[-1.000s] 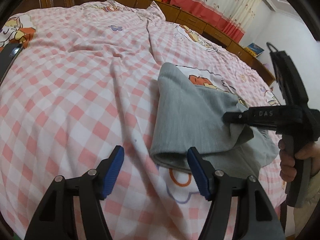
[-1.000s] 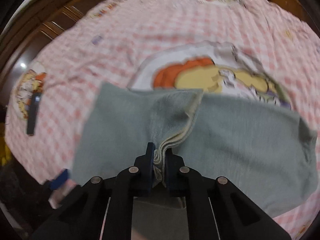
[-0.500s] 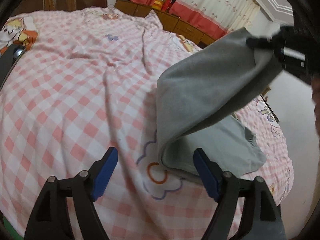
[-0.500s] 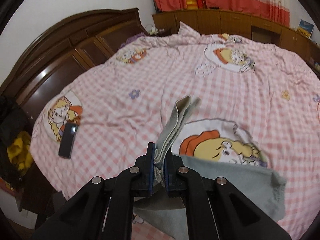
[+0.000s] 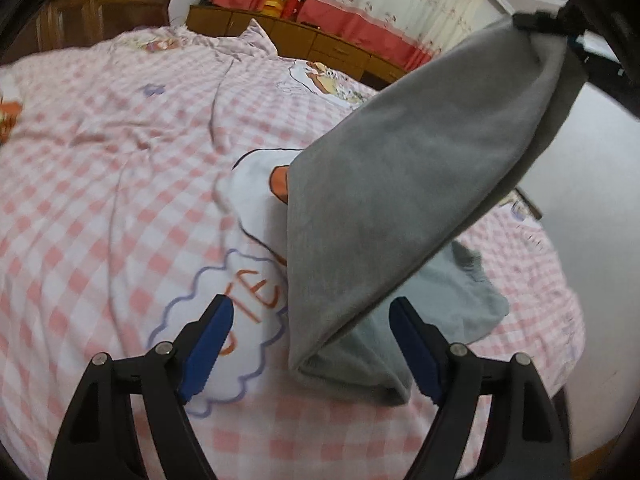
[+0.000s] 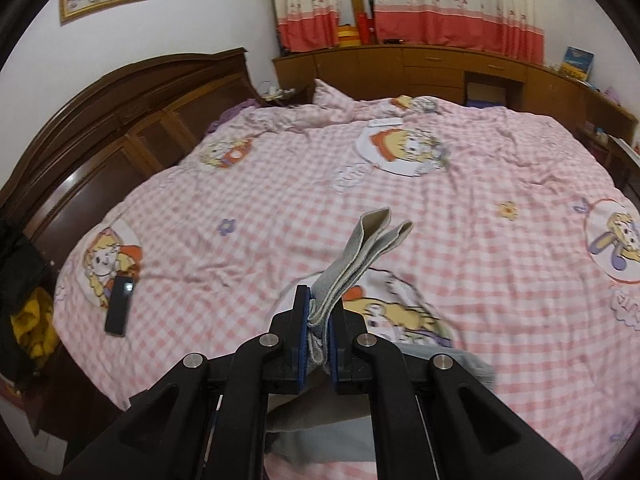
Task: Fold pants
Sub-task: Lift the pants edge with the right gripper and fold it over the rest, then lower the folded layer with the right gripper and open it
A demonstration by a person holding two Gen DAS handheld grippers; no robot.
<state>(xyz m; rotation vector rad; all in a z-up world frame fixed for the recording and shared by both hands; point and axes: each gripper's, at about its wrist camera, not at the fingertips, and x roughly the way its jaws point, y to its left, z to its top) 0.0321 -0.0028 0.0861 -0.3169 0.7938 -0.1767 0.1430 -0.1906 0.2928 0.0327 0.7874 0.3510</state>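
The grey pants point(image 5: 400, 208) hang in a long stretched fold from the upper right down to the bed point(image 5: 100, 200), their lower end still resting on the cover. My right gripper point(image 6: 319, 330) is shut on a bunched edge of the grey pants point(image 6: 360, 252), whose layered ends stick up past the pads. In the left wrist view that right gripper point(image 5: 540, 26) is high at the top right. My left gripper point(image 5: 310, 348) is open just above the bed. The low corner of the fold lies between its blue pads point(image 5: 206, 346), which do not touch it.
A black phone point(image 6: 119, 305) lies on the pink checked cover near the bed's left side. A dark wooden headboard point(image 6: 100, 128) runs along the left. Low wooden cabinets point(image 6: 440, 68) and curtains stand behind the bed. The bed's right edge point(image 5: 568, 320) drops off beside the pants.
The right gripper has risen high with the pants' edge, pulling the fabric up off the bed into a hanging fold. The left gripper has opened wider and shifted toward the low corner.
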